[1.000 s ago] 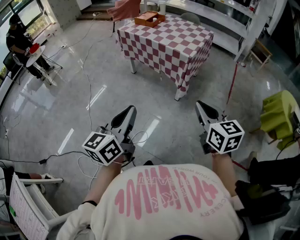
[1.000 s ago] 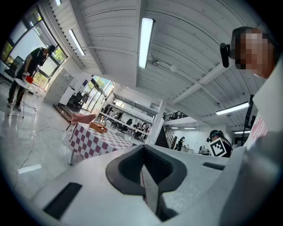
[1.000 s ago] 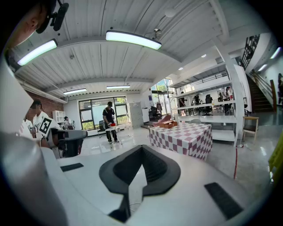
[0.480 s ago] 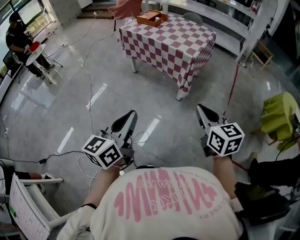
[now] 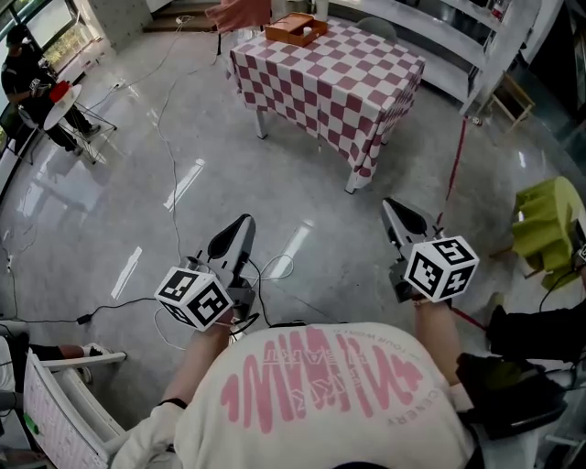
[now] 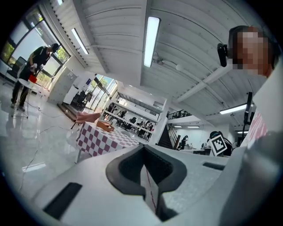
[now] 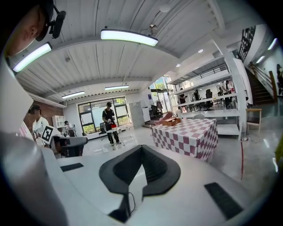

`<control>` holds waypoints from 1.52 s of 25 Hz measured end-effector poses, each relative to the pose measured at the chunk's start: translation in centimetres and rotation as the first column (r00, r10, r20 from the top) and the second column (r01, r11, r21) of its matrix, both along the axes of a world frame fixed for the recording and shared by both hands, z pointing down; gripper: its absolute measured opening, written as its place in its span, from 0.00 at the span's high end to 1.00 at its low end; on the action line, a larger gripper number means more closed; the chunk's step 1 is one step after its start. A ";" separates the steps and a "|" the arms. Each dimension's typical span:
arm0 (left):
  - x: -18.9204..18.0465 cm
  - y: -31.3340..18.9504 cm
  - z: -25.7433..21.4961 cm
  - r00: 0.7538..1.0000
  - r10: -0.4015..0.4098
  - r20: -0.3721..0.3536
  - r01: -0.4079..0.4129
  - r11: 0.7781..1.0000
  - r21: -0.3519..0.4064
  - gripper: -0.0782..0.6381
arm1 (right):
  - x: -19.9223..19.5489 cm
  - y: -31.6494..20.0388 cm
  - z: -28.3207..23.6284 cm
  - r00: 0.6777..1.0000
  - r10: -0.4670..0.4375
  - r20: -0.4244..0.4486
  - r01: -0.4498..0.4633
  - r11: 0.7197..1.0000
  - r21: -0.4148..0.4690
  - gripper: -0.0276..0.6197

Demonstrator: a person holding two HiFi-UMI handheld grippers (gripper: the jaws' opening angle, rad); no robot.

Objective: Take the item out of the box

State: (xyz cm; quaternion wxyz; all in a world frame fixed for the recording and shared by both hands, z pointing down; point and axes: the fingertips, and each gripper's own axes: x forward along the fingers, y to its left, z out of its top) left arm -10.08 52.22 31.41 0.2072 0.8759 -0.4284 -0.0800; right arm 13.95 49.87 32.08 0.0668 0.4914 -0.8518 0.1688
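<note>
Left gripper (image 5: 236, 229) clenched empty, right gripper (image 5: 396, 213) clenched empty too, box (image 5: 295, 28) on checkered worktop (image 5: 339, 82) well ahead of both

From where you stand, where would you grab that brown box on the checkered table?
Probably by its thin rim. The brown box sits low and open-topped at the far corner of the checkered table, so come down from above on its near side, one jaw inside the wall and one outside.
</note>
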 end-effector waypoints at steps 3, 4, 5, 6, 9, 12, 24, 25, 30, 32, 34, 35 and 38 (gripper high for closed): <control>-1.6 -1.9 0.1 1.000 -0.020 0.008 0.021 1.000 -0.015 0.88 | -1.5 -1.4 -0.5 1.000 -0.015 0.004 0.015 1.000 0.016 0.95; -2.1 -2.3 0.1 1.000 -0.024 0.006 0.024 1.000 -0.016 0.88 | -2.0 -1.8 -0.5 1.000 -0.016 -0.001 0.016 1.000 0.020 0.95; -2.5 -2.7 0.2 1.000 -0.023 0.004 0.023 1.000 -0.016 0.88 | -2.5 -2.1 -0.3 1.000 -0.016 -0.006 0.016 1.000 0.022 0.95; -2.8 -3.0 0.3 1.000 -0.018 0.004 0.019 1.000 -0.016 0.88 | -2.9 -2.4 -0.2 1.000 -0.015 -0.010 0.015 1.000 0.024 0.95; -3.5 -3.6 0.6 1.000 -0.003 0.018 0.003 1.000 -0.010 0.88 | -3.8 -3.0 0.2 1.000 -0.007 -0.012 0.007 0.999 0.033 0.95; -4.4 -4.1 0.6 1.000 -0.001 0.013 0.001 1.000 0.011 0.88 | -4.5 -3.4 0.2 1.000 -0.002 -0.023 0.003 0.999 0.043 0.95; -6.3 -4.3 0.7 1.000 0.014 0.002 -0.014 1.000 0.022 0.88 | -6.7 -3.5 -0.1 0.999 -0.004 -0.054 0.007 0.999 0.049 0.95; -6.3 -4.3 0.7 1.000 0.015 0.002 -0.015 1.000 0.023 0.88 | -6.7 -3.5 -0.1 0.998 -0.001 -0.056 0.004 0.999 0.047 0.95; -6.9 -4.2 0.8 1.000 0.013 -0.028 -0.013 1.000 0.015 0.88 | -7.1 -3.2 -0.2 0.997 -0.001 -0.075 0.004 0.999 0.044 0.95; -7.0 -4.3 1.0 0.999 0.013 -0.036 -0.012 1.000 0.008 0.88 | -7.3 -3.1 0.0 0.996 -0.004 -0.084 0.007 0.999 0.034 0.95; -7.0 -4.3 1.2 0.999 0.016 -0.032 -0.016 1.000 0.001 0.88 | -7.1 -3.2 0.3 0.996 0.002 -0.090 0.000 1.000 0.025 0.95; -6.9 -4.4 1.4 0.999 0.018 -0.029 -0.018 1.000 -0.003 0.88 | -7.0 -3.4 0.5 0.996 0.007 -0.090 -0.005 1.000 0.023 0.95; -6.9 -4.9 2.1 1.000 0.016 -0.026 -0.016 1.000 -0.011 0.88 | -6.9 -4.0 1.0 0.996 0.009 -0.094 -0.007 1.000 0.020 0.95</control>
